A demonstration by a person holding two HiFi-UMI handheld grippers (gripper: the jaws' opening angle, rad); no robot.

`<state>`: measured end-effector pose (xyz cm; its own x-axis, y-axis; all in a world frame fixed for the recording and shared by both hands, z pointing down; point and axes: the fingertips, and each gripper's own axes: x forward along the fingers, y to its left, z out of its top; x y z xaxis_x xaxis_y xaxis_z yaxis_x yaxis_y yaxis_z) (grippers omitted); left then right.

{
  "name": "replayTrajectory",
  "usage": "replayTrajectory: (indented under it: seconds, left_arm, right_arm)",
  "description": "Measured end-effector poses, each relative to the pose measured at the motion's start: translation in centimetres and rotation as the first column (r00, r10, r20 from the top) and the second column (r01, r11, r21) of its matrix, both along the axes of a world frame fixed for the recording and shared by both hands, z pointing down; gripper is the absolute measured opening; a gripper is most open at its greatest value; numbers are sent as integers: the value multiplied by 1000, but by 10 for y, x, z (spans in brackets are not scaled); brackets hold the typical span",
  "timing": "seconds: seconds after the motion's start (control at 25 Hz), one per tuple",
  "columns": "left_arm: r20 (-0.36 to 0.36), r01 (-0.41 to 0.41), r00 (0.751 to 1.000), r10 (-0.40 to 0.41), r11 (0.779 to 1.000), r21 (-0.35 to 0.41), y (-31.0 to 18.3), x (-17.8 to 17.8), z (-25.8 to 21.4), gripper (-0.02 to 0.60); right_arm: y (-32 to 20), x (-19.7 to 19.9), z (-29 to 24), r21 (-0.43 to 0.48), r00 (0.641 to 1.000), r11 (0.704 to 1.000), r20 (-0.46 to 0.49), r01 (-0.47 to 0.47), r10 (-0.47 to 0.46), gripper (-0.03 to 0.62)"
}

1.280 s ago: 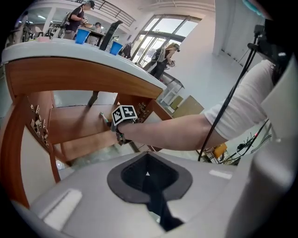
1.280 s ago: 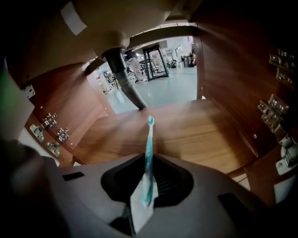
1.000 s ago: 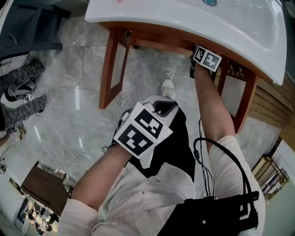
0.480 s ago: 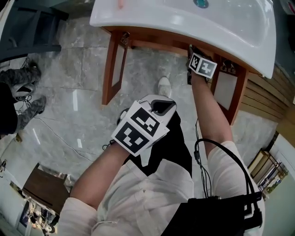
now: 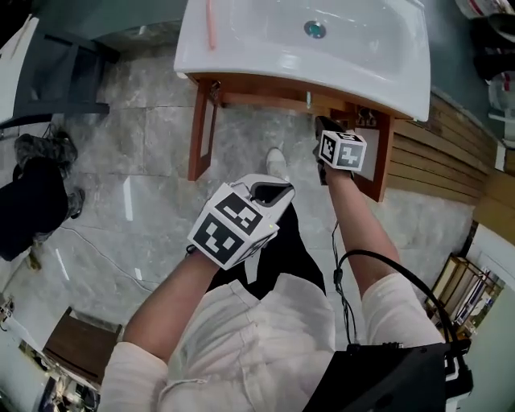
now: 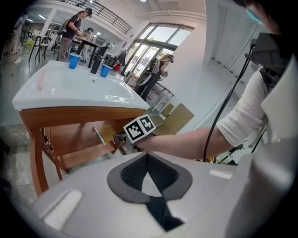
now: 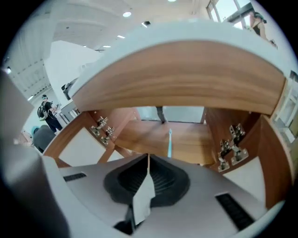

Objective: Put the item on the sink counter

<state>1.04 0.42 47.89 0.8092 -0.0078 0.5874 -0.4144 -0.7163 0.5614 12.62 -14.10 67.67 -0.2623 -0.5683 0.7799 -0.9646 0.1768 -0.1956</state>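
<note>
A light-blue toothbrush (image 7: 170, 143) sticks out ahead of my right gripper (image 7: 148, 157), over the wooden shelf under the sink. Its near end is hidden behind the jaws, which are closing on it. In the head view the right gripper (image 5: 320, 127) sits just below the white sink counter (image 5: 241, 48), with the toothbrush (image 5: 308, 97) at its tip. The left gripper view shows the toothbrush (image 6: 98, 135) slanting up from the right gripper (image 6: 117, 141). My left gripper (image 5: 269, 191) is shut and empty, held near my body.
The wooden vanity has an open door (image 5: 201, 129) on the left and metal hinges (image 7: 230, 142) inside. A thin orange stick (image 5: 211, 24) lies on the counter's left side. Blue cups (image 6: 74, 61) show beyond the sink. Slatted wood panelling (image 5: 434, 153) is on the right.
The head view has pulled back, so more of the sink shows. My right gripper has come out from under the sink's front edge. The left gripper has hardly moved.
</note>
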Motion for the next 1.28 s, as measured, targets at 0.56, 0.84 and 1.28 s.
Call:
replayTrajectory:
  seconds: [0.56,0.84,1.28]
  left_arm:
    - [-7,-29,1000,30,997,76,12,-5,-82,5]
    - [-4,-31,999,32,996,80,4,6,-107,5]
    - [-9,43,999,-43,997,56,-63,48,-115,6]
  right_arm:
    - [54,-19,-180,67,985,988,94,136,-142,5]
    - [24,3,-244,167,971,967,109,194,-214,6]
    - [-149,54,-283,261,904,866,-82,427,-421,89]
